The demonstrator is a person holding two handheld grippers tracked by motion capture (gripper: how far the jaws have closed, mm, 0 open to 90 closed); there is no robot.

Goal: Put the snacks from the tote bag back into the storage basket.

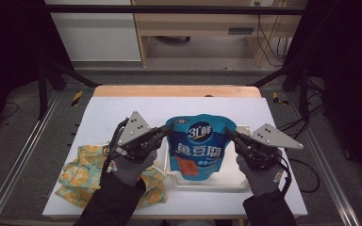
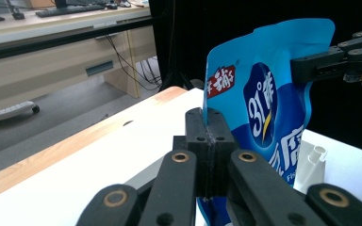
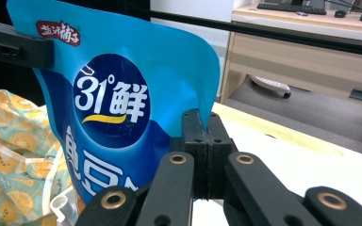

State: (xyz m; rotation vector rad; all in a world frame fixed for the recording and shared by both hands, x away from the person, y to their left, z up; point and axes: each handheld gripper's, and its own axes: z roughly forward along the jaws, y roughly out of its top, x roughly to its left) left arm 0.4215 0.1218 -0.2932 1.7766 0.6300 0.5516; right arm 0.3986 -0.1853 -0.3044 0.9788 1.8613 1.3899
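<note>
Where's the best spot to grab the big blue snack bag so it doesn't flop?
Probably by its flat side edges near the top, one from each side. The blue snack bag is soft and puffy in the middle, but its side seams are thin and flat. The left gripper and right gripper are pinching exactly there, above the white tray.

blue pouch (image 1: 199,146) covers most of the white tray (image 1: 238,181); small print on it unreadable. patterned cloth (image 1: 80,176) partly under left forearm.

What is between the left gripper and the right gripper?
The blue snack bag spans the gap; the left gripper and right gripper each pinch one top edge, seen in the high view.
</note>
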